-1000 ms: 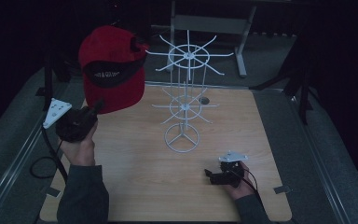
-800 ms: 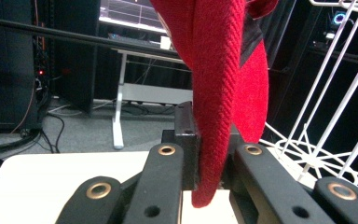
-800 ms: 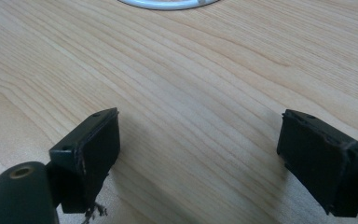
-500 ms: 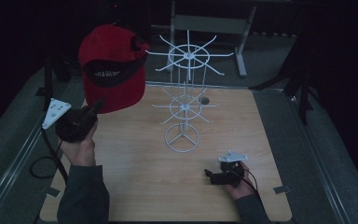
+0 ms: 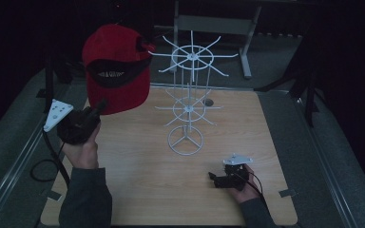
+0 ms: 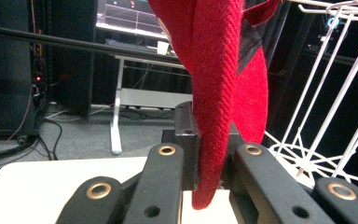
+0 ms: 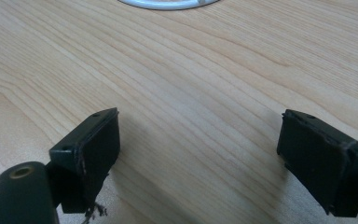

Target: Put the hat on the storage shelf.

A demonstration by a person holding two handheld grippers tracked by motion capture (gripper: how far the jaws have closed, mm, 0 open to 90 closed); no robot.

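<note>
Left hand (image 5: 83,147) first: it's raised over the desk's (image 5: 138,185) left edge w/ my left gripper (image 5: 100,105) pointing up and away. Its fingers (image 6: 186,140) are clenched on the brim of a red cap (image 5: 116,71); in the left gripper view the thick red brim edge runs straight down between them and pokes out just below. Cap (image 6: 223,70) hangs in the air, off the desk, crown up and brim down, its black underside w/ pale lettering facing the high view. It sits just left of the top ring of a white wire rack (image 5: 187,102), close to the spokes, but can't tell if it's touching. Rack stands upright near the desk's middle, round base on the wood, two tiers of spokes above. In the left gripper view the rack (image 6: 335,93) is at the right, beside the cap. Further right, near the front edge, my right hand (image 5: 244,187) rests low w/ the right gripper (image 5: 214,178) aimed left. Its fingers (image 7: 91,154) are spread wide, nothing between them but bare wood, w/ the rack base's rim (image 7: 168,3) ahead.
</note>
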